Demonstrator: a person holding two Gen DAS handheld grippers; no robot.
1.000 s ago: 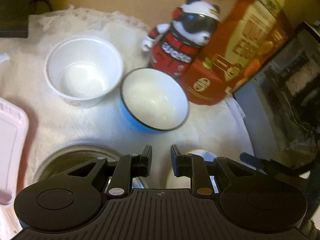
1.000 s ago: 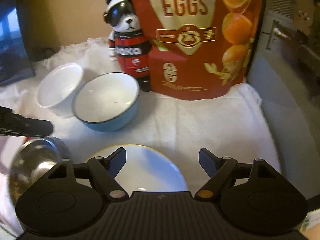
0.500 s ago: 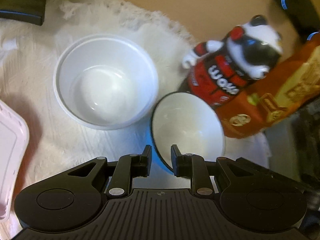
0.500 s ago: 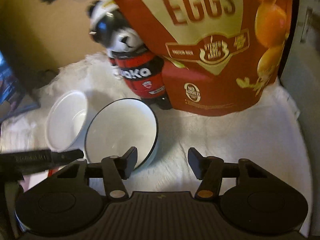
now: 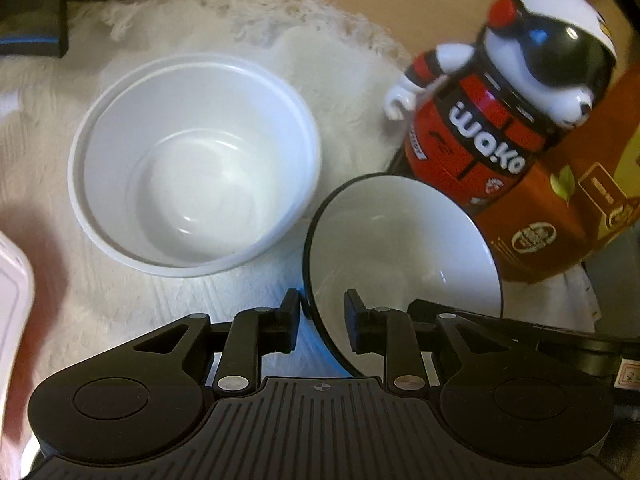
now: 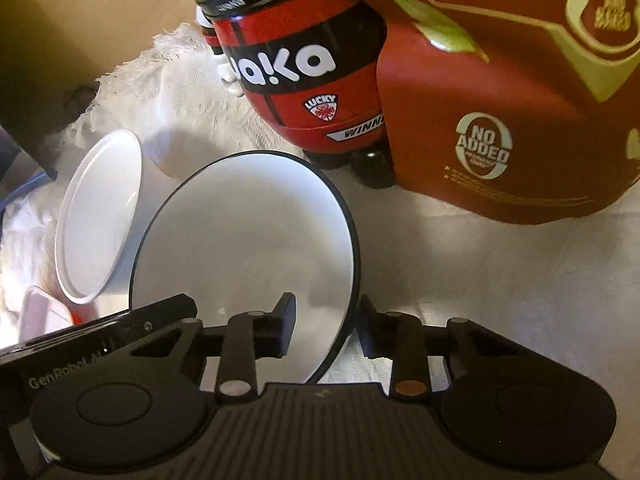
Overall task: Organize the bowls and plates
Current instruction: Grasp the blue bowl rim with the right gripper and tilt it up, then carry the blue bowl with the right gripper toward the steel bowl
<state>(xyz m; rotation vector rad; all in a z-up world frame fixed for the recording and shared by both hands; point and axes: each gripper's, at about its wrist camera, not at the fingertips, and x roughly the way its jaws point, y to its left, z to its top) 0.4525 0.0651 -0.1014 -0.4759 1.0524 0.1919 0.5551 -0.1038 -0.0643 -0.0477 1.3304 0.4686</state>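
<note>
A blue bowl [image 5: 400,248] with a black rim and white inside stands on the white cloth, touching a taller white plastic bowl [image 5: 192,160] on its left. My left gripper [image 5: 322,320] straddles the blue bowl's left rim, one finger outside and one inside. Its jaws are opening, with gaps beside the rim. In the right wrist view my right gripper [image 6: 326,328] straddles the blue bowl's [image 6: 248,232] right rim. Its jaws are closing: the outer finger sits against the rim, and a gap still shows beside the inner finger. The white bowl [image 6: 100,216] lies beyond, at the left.
A panda-shaped red bottle [image 5: 500,92] and a red quail-egg bag [image 6: 520,100] stand right behind the blue bowl. A pink-white lidded box [image 5: 12,300] lies at the left edge. The fringed white cloth [image 5: 260,40] ends at a tan wall. A dark object [image 5: 32,8] sits at the far left.
Both grippers came down and forward onto the blue bowl's opposite rims. The right jaws narrowed from wide apart, the left jaws widened slightly. The steel bowl and plate left view.
</note>
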